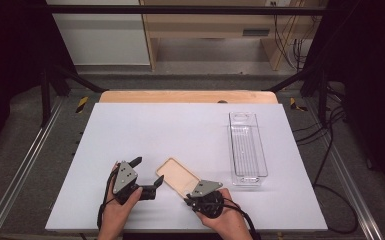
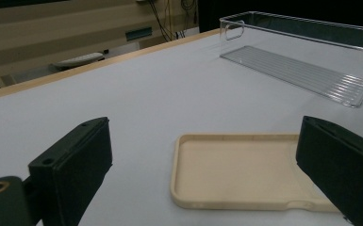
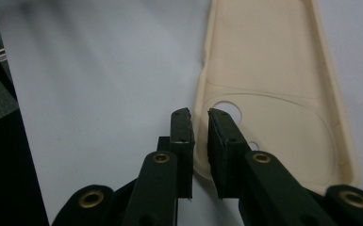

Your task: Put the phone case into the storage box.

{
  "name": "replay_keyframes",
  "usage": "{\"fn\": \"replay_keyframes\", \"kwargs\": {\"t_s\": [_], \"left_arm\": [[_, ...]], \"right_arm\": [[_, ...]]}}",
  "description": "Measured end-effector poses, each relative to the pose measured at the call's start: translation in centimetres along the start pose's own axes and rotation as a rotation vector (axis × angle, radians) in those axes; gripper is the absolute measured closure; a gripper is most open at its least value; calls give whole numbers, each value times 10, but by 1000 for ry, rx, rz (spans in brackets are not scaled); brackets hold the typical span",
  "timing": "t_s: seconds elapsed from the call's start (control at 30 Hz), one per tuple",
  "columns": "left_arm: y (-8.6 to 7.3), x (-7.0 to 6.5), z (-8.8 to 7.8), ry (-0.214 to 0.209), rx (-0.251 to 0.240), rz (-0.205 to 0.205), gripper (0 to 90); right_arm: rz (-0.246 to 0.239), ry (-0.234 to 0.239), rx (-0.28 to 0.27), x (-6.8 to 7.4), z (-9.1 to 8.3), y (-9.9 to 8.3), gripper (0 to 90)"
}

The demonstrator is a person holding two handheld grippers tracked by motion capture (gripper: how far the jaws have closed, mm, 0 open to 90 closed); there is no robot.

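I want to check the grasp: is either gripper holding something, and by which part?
The right gripper pinches the phone case by its side rim near the camera opening. The left gripper is open and holds nothing.

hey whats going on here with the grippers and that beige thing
A person holds a gripper in each hand over a white table. The right gripper has its jaws nearly closed on the side wall of a beige phone case, which lies open side up. The left gripper is open, with the case's other end between its jaws and untouched. A clear plastic bin stands empty to the right.
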State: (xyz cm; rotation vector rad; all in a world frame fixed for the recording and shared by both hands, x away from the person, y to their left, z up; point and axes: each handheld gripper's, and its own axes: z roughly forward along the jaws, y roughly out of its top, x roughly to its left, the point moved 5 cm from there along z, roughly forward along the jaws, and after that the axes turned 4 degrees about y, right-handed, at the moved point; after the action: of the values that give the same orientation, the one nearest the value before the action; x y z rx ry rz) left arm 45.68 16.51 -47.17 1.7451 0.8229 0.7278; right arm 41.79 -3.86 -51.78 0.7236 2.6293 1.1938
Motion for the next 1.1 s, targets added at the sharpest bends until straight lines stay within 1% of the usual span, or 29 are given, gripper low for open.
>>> {"fn": "replay_keyframes", "kwargs": {"t_s": [0.13,0.2,0.27,0.4,0.53,0.57,0.63,0.7,0.77,0.8,0.87,0.9,1.03,1.1], "left_arm": [[-1,2,0,5,-1,-8,42],[-1,3,-1,8,1,-8,42],[-1,3,-1,9,-1,-12,42],[-1,4,0,9,2,-13,42],[-2,2,1,6,7,-8,43],[-2,2,1,6,8,-7,43],[-2,1,1,8,11,-4,44],[-3,1,2,6,14,-2,44],[-3,0,2,6,16,0,44],[-3,0,2,5,17,2,45],[-4,-1,3,4,20,4,45],[-4,-1,3,3,21,5,45],[-3,-2,3,2,21,11,46],[-3,-3,3,1,23,19,47]], "right_arm": [[-9,-13,2,1,1,0,794],[-17,-24,-6,2,1,1,769],[-24,-27,-2,3,2,1,766],[-44,-40,2,4,3,1,799],[-42,-37,6,4,3,1,804],[-34,-33,9,3,2,1,804],[-36,-42,11,3,2,2,801],[-40,-52,0,4,3,3,775],[-49,-45,-6,5,4,4,794],[-46,-47,5,6,4,3,801],[-43,-56,2,5,5,3,825],[-44,-51,6,5,4,3,844],[-47,-50,14,6,4,4,872],[-38,-44,9,4,3,4,874]]}}
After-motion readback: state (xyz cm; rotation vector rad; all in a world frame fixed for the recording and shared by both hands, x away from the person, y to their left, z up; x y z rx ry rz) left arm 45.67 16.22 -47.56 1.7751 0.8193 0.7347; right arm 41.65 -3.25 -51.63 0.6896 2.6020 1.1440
